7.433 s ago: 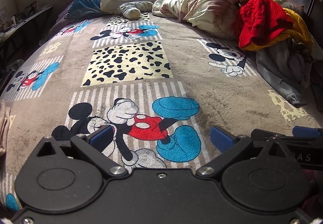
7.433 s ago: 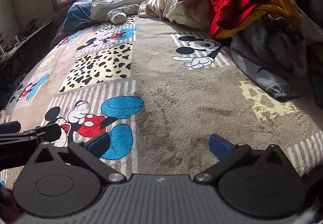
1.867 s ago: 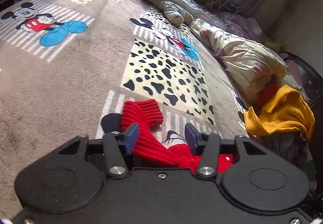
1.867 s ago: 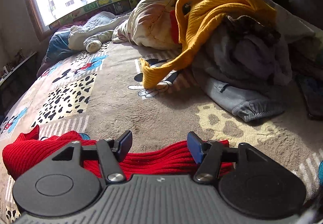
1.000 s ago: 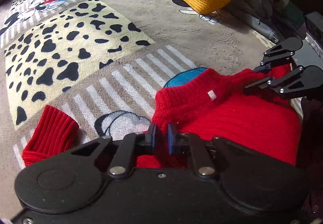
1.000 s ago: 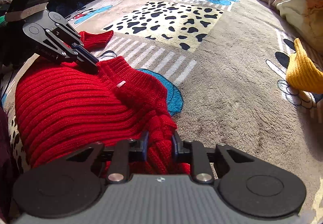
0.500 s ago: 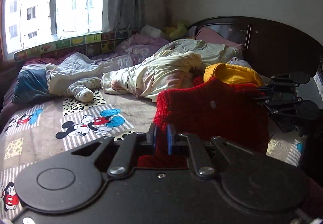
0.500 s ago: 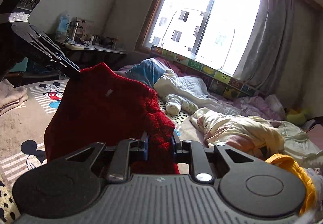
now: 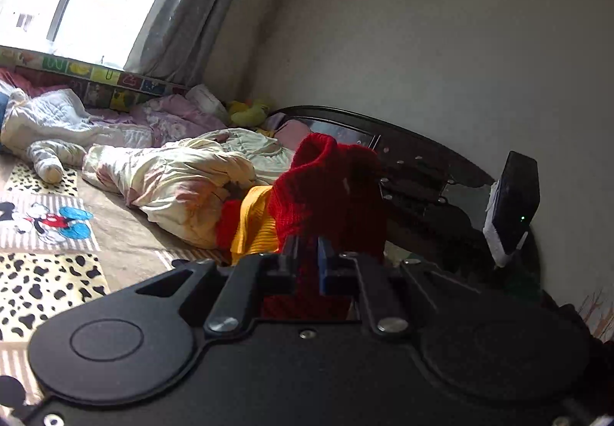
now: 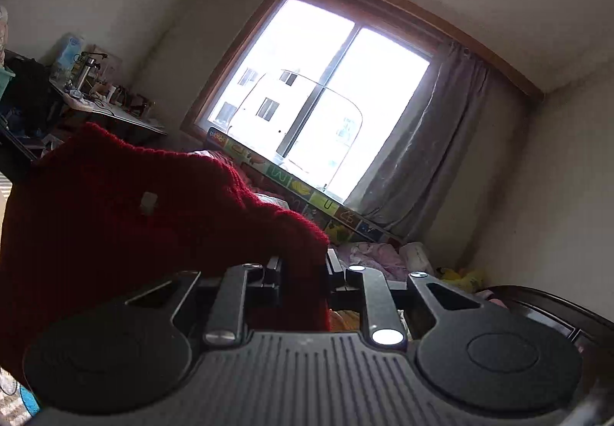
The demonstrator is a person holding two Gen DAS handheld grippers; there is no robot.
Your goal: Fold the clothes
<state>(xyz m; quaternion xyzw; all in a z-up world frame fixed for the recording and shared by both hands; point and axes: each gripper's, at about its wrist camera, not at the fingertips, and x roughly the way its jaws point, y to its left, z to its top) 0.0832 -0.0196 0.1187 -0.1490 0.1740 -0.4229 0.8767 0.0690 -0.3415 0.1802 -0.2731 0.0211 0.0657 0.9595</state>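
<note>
Red sweater (image 9: 330,192) held up in the air above the bed (image 9: 126,234), pinched at one edge between the nearly closed fingers of the left gripper (image 9: 307,257). Opposite edge clamped the same way in the right gripper (image 10: 303,268), fabric filling the narrow gap, body of the sweater hanging off to the left. Small white tag (image 10: 149,202) at the neckline, no writing readable. Letters "W" and "U" legible on the picture strip (image 10: 307,192) under the window (image 10: 307,96). Yellow sweater (image 9: 253,222) heaped behind on the bed.

We now hold the red sweater (image 9: 330,192) lifted high off the bed, both cameras tilted up toward the wall and the window (image 10: 318,99).
</note>
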